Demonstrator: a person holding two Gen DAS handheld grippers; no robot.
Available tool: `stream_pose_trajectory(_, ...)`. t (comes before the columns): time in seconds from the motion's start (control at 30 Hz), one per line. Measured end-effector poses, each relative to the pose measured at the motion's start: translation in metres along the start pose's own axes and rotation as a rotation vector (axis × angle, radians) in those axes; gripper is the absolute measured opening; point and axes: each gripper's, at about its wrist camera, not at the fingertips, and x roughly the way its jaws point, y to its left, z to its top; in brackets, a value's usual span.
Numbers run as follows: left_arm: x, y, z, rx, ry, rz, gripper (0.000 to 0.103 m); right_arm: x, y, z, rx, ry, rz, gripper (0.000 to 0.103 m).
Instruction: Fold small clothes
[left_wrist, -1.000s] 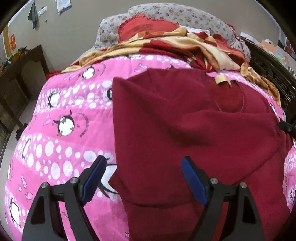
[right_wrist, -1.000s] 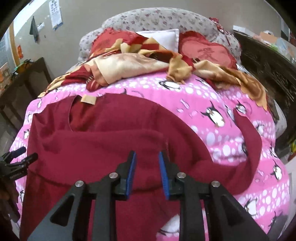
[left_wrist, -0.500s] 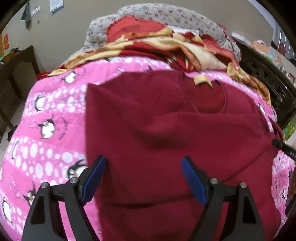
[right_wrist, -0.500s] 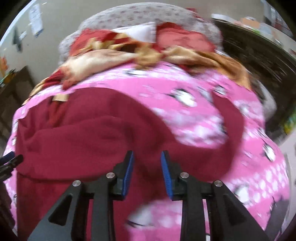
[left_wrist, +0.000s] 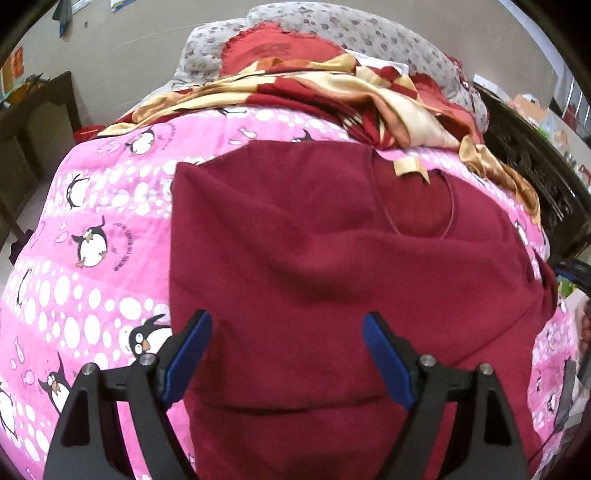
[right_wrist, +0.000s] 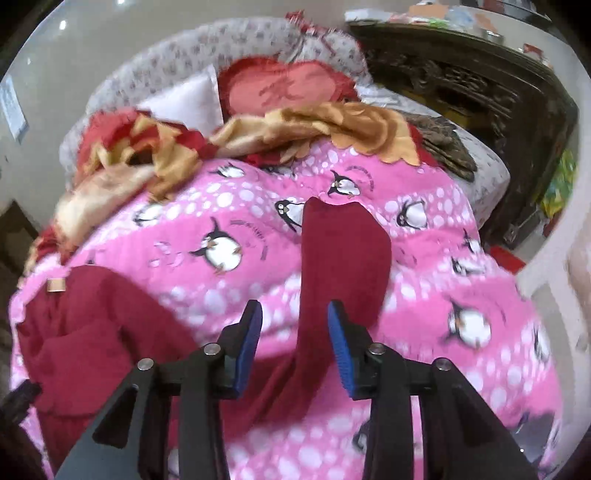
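The right gripper (right_wrist: 294, 334) hangs just over the loose sleeve (right_wrist: 343, 266) of the dark red sweater (left_wrist: 314, 258), its blue pads (right_wrist: 341, 343) partly apart, with nothing pinched between them; they have just been opening. The step in hand looks like picking up this sleeve to fold it across the body, and to do it well the pads should go down on either side of the sleeve somewhere past its middle, nearer the cuff, taking only the red cloth and not the pink penguin quilt (right_wrist: 461, 295) beneath, then carry it flat so no twist forms. This gripper tilts steeply down toward the bed, the sleeve running away from it toward the far cuff. The left gripper (left_wrist: 286, 350) also points steeply down, its jaws wide apart and empty, above the sweater's near left part, with the left pad over the sweater's edge. The sweater lies spread on the quilt, collar away, and beyond it are a crumpled red-and-gold blanket (left_wrist: 332, 85) and flowered pillows (left_wrist: 369, 40).
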Motion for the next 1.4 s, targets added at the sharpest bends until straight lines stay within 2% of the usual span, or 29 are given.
stream_pose_trajectory(0.1,-0.003,0.002,-0.001,0.012,0.01,0.018,0.087,0.035,0.005,0.012,-0.076,0.063,-0.05,0.039)
stream_pose_trajectory(0.17,-0.005,0.004,-0.003,0.027,0.012,0.029,0.087,0.054,0.002,0.013,-0.125,0.13,-0.115,0.038)
stream_pose_trajectory(0.23,-0.008,0.009,-0.004,0.032,0.001,0.041,0.087,0.045,-0.015,0.014,-0.066,0.115,-0.063,0.016)
stream_pose_trajectory(0.33,-0.009,0.015,-0.001,0.02,0.003,0.036,0.087,0.018,-0.037,0.018,0.015,0.056,-0.013,0.008)
stream_pose_trajectory(0.47,-0.017,0.022,0.007,-0.01,-0.026,0.033,0.087,-0.037,-0.045,0.026,0.067,-0.044,0.184,0.005)
stream_pose_trajectory(0.53,-0.025,0.027,0.012,-0.041,-0.053,0.023,0.087,-0.07,-0.031,0.03,0.026,-0.103,0.332,0.003)
stream_pose_trajectory(0.57,-0.028,0.029,0.014,-0.056,-0.064,0.022,0.087,-0.082,-0.021,0.031,-0.02,-0.129,0.353,0.003)
stream_pose_trajectory(0.63,-0.032,0.031,0.017,-0.076,-0.074,0.016,0.087,-0.1,0.002,0.032,-0.123,-0.181,0.304,0.003)
stream_pose_trajectory(0.7,-0.035,0.032,0.018,-0.086,-0.078,0.007,0.087,-0.102,0.024,0.03,-0.225,-0.217,0.186,0.006)
stream_pose_trajectory(0.8,-0.039,0.029,0.015,-0.076,-0.084,0.007,0.087,-0.067,0.043,0.025,-0.295,-0.144,0.04,0.046)
stream_pose_trajectory(0.87,-0.04,0.027,0.011,-0.06,-0.075,0.013,0.087,-0.036,0.042,0.023,-0.297,-0.09,0.008,0.047)
stream_pose_trajectory(0.93,-0.038,0.025,0.008,-0.04,-0.061,0.021,0.087,0.003,0.034,0.018,-0.293,-0.023,-0.072,0.047)
stream_pose_trajectory(1.0,-0.038,0.023,0.004,-0.019,-0.054,0.031,0.087,0.039,0.013,0.014,-0.229,0.059,-0.115,0.047)
stream_pose_trajectory(1.07,-0.037,0.022,0.003,-0.004,-0.051,0.042,0.087,0.05,-0.011,0.012,-0.145,0.102,-0.105,0.03)
stream_pose_trajectory(1.1,-0.036,0.022,0.003,0.001,-0.05,0.047,0.087,0.044,-0.024,0.014,-0.089,0.096,-0.053,0.015)
stream_pose_trajectory(1.13,-0.035,0.022,0.003,0.0,-0.049,0.049,0.087,0.032,-0.035,0.016,-0.035,0.075,0.024,0.007)
stream_pose_trajectory(1.27,-0.035,0.024,0.01,-0.034,-0.06,0.028,0.087,-0.028,-0.039,0.027,-0.013,-0.019,0.276,0.007)
stream_pose_trajectory(1.4,-0.05,0.028,0.021,-0.048,-0.118,0.015,0.087,-0.103,-0.004,0.034,-0.103,-0.066,0.708,0.007)
